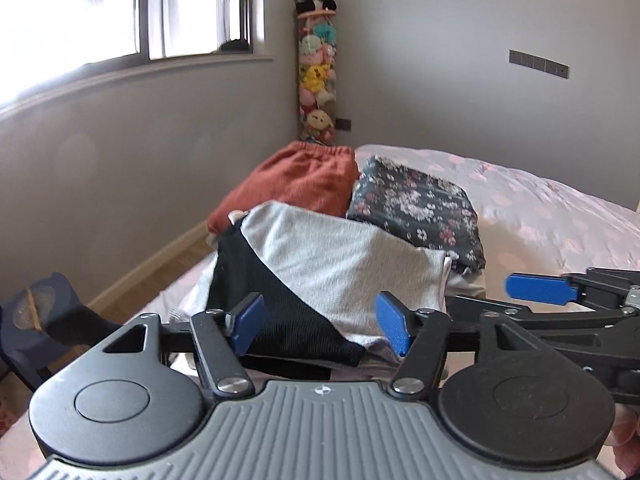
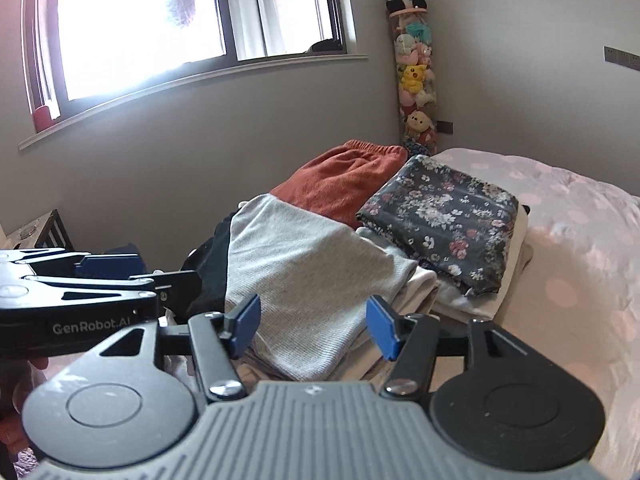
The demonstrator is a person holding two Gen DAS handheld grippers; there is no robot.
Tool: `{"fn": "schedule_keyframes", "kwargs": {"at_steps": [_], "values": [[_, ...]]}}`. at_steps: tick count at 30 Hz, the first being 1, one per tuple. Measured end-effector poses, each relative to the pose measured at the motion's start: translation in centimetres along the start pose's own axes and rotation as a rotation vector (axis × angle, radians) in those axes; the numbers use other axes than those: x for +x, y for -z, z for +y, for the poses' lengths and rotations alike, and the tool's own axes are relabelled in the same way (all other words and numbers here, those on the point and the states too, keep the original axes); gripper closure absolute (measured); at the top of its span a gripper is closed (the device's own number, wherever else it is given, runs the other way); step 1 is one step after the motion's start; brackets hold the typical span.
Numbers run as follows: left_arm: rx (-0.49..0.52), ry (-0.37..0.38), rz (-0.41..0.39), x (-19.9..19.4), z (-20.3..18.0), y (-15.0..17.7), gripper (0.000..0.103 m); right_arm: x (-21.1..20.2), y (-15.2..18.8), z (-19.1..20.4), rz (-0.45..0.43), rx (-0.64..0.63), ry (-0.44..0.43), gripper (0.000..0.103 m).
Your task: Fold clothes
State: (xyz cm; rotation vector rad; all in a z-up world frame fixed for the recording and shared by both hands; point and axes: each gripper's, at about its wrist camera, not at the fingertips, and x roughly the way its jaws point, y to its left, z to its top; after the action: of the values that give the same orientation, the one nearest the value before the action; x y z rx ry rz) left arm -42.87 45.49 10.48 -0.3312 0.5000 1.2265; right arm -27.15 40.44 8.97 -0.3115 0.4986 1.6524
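With both grippers [image 1: 320,322] [image 2: 314,326] spread and empty, we'd pinch the soft, limp grey top [image 1: 340,264] at its corners.

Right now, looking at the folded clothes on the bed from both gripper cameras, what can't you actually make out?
- Near edge of the grey and black garment: hidden in both views by the open left gripper and open right gripper.
- Pale layers under it: only the edges show, right wrist view.
- Rust-red garment: lower part covered by the grey one.
- Floral garment: folded, type unclear.
- Outside the window: washed out by glare.
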Motion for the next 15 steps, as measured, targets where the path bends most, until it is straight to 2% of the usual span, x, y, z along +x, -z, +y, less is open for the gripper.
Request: {"fn": "schedule_keyframes", "kwargs": {"at_steps": [2, 5, 8, 15], "values": [[-0.024, -0.026, -0.011, -1.0, -0.3, -0.2, 0.037, -1.4, -0.2, -0.1, -0.017, 0.019, 0.015, 0.028], [-0.049, -0.065, -0.040, -2.4, -0.8, 0.0, 0.028, -3.2, -0.2, -0.2, -0.031, 0.046, 0.018, 0.026], [-0.047, -0.075, -0.080, -3.8, -1.3, 0.5, 0.027, -4.9, 0.1, -0.2, -0.047, 0.064, 0.034, 0.021], [-0.034, -0.090, -0.055, -6.1, -2.6, 1.7, 0.027, -8.9, 1.7, 0.3, -0.075, 0.104, 0.065, 0.015]]}}
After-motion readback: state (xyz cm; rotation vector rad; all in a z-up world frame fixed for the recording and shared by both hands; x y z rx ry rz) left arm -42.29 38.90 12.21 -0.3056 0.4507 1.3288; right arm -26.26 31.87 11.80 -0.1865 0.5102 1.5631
